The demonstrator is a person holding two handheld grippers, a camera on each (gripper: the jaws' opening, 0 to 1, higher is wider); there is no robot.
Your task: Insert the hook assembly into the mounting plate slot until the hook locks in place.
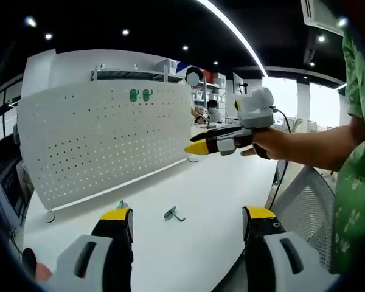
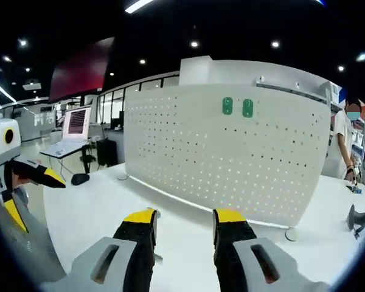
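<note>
A white metal pegboard (image 1: 103, 143) stands upright on a smooth white table (image 1: 188, 231). The board is a thin curved sheet, dotted all over with rows of small round holes, and rests on small round feet. Near its top edge sit two small green hooks (image 1: 140, 95), side by side, already seated in the holes; in the right gripper view they appear as two flat green oval tabs (image 2: 237, 107).

In the left gripper view, the left gripper (image 1: 188, 220) rises from the bottom of the picture. Its two jaws are black with yellow tips and grey plastic bodies. They stand wide apart with bare table between them, gripping and touching nothing. Just ahead of them, between the jaw tips, a loose green hook (image 1: 173, 213) lies flat on the table. A second green piece (image 1: 121, 204) lies right beside the tip of the left-hand jaw, partly hidden by it. The pegboard stands well beyond both.

The right gripper (image 1: 198, 146) enters this view from the right, held in a person's hand (image 1: 264, 143), raised above the table; whether its yellow-tipped jaws are parted is hard to judge from here.

In the right gripper view, the right gripper's (image 2: 184, 217) jaws are spread apart and hold nothing, pointing toward the foot of the pegboard. The left gripper (image 2: 33, 182) shows at the left edge.
</note>
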